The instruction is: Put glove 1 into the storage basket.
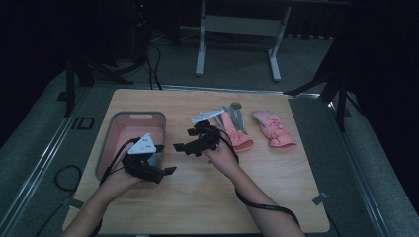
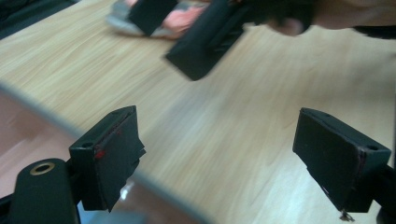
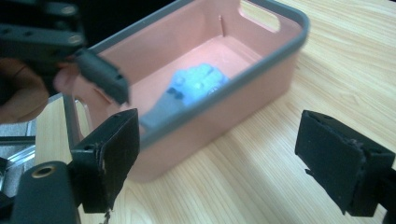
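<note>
Both grippers, left point(image 1: 165, 170) and right point(image 1: 184, 147), hover over the table point(image 1: 207, 197) with fingers apart, empty. A blue glove point(image 3: 194, 86) lies inside the pink bin point(image 1: 129, 116); two pink gloves point(image 1: 236, 133) point(image 1: 274, 129) lie beyond.

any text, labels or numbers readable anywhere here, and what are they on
"ID": large dark letters on the grey floor left of the wooden table, as they appear in the high view.
Small dark marks on the grey three-cornered plate of the left gripper: too small to read.
Pink bin, blue glove inside it, and the pink gloves on the table: no lettering that can be made out.
</note>
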The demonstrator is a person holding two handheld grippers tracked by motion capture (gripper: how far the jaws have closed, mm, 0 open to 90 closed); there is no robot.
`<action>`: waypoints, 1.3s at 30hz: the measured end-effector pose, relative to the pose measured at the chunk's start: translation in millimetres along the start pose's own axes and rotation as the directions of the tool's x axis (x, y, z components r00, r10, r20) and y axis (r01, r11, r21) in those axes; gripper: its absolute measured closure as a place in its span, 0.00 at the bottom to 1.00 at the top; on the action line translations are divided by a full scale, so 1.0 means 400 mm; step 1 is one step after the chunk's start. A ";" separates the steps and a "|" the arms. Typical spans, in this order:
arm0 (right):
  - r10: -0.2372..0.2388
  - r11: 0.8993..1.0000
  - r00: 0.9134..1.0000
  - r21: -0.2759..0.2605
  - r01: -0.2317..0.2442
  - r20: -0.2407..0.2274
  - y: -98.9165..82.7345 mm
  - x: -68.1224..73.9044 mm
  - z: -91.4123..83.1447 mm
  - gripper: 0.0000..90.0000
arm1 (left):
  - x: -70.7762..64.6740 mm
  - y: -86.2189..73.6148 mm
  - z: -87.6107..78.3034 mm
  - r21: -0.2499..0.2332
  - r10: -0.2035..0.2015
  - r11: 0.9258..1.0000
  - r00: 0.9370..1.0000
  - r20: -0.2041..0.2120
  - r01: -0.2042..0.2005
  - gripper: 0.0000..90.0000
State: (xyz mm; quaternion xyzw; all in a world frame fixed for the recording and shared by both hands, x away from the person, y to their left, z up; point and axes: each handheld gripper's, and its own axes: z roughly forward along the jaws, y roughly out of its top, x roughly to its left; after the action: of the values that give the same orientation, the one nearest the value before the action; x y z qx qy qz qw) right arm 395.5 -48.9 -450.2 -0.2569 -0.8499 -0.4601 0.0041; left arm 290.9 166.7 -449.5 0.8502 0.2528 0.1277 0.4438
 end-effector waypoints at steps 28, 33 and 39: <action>0.060 0.998 0.994 -0.029 -0.058 0.096 -0.183 -0.121 -0.113 0.15 | -0.187 -0.068 0.282 0.048 0.076 0.995 0.970 0.233 -0.090 0.17; 0.057 0.997 0.994 -0.050 -0.052 0.091 -0.208 -0.124 -0.127 0.15 | -0.201 -0.085 0.308 0.039 0.104 0.992 0.961 0.258 -0.118 0.17; 0.044 0.996 0.994 -0.083 -0.036 0.098 -0.233 -0.124 -0.154 0.15 | -0.201 -0.094 0.301 -0.014 0.101 0.995 0.966 0.238 -0.101 0.17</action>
State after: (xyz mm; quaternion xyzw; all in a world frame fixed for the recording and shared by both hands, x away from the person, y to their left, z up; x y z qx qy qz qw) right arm 383.5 -159.9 -499.5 -0.2965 -0.8244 -0.4805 -0.0395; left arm 264.6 57.9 -548.7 0.8708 0.1539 0.0476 0.4644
